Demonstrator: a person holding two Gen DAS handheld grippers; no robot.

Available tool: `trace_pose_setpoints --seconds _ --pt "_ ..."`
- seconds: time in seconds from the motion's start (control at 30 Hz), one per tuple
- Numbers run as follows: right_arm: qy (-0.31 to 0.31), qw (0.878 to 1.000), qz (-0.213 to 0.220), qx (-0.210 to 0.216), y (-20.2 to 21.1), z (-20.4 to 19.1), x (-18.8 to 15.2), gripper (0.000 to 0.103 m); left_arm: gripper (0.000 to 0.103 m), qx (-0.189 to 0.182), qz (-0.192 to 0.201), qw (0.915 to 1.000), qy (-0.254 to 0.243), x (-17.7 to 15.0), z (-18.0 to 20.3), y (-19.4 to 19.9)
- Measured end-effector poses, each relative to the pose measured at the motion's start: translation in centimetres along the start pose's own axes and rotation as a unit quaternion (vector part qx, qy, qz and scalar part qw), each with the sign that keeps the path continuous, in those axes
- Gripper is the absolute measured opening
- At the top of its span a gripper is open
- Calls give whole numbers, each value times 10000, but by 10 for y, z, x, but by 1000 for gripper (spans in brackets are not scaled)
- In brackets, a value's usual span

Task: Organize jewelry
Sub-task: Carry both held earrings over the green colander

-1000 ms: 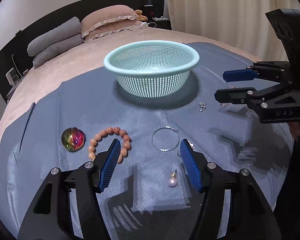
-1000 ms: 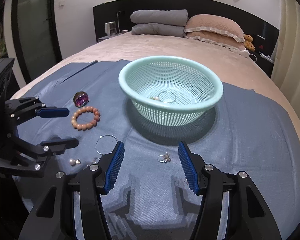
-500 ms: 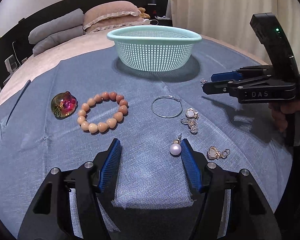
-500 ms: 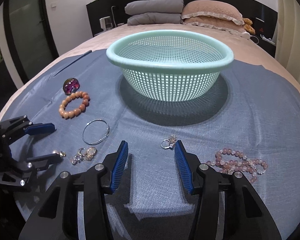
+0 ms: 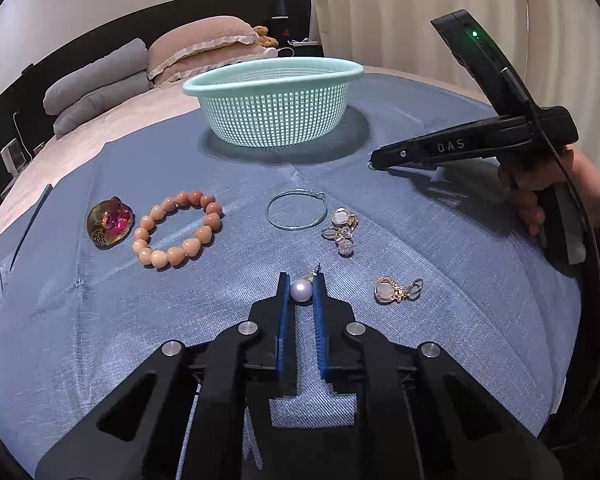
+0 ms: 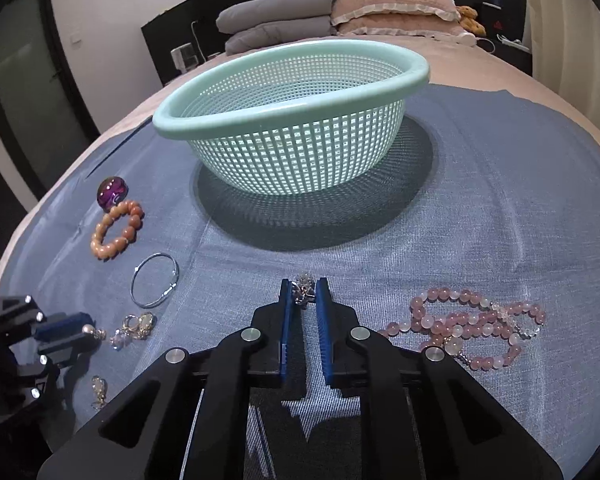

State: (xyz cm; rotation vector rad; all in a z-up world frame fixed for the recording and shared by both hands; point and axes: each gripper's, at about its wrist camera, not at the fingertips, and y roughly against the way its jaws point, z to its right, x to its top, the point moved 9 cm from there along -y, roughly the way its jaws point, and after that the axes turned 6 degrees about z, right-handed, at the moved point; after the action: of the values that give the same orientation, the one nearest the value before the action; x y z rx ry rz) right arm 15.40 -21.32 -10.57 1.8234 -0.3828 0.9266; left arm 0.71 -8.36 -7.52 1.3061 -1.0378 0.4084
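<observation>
Two claws closing on small jewelry

Your left claw point(image 5: 301, 289) is closing, with the pearl earring point(image 5: 301, 291) between its blue pads, touching both, down on the blue cloth point(image 5: 100, 320). Your right claw point(image 6: 303, 295) is closing too, and a small silver cluster point(image 6: 303, 289) of rings or earrings sits pinched between its tips on the same cloth.

Just beyond your left claw lie a gold earring point(image 5: 396, 290), a pair of crystal earrings point(image 5: 342, 229), and a thin silver hoop point(image 5: 297, 209). Farther left sit the peach bead bracelet point(image 5: 178, 229) and, beside it, a shiny multicoloured stone point(image 5: 110, 227).

Near your right claw, to its right, a pink bead necklace point(image 6: 476, 330) lies in loops.

Behind all of it stands the mint-green basket point(image 6: 292, 120), upright on the cloth, which covers a bed point(image 5: 112, 120) with pillows point(image 5: 204, 46) at its head.
</observation>
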Motion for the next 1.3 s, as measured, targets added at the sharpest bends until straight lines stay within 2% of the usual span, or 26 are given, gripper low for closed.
trace_pose_setpoints --seconds 0.3,0.47,0.83,1.03,1.3 --pt "478 9984 253 -168 17 -14 6 11 12 -95 21 9998 199 0 -3 9" --pt "447 9979 471 -82 34 -16 15 11 12 -275 183 9990 313 13 -5 21" --pt "658 9925 1025 105 72 -31 73 11 12 -283 694 9972 29 79 -13 41" --pt "787 9904 1128 128 74 -31 101 11 12 -62 920 9957 18 126 -36 24" --pt "526 9911 1171 344 50 -18 130 11 12 -49 896 9960 25 171 -53 -22"
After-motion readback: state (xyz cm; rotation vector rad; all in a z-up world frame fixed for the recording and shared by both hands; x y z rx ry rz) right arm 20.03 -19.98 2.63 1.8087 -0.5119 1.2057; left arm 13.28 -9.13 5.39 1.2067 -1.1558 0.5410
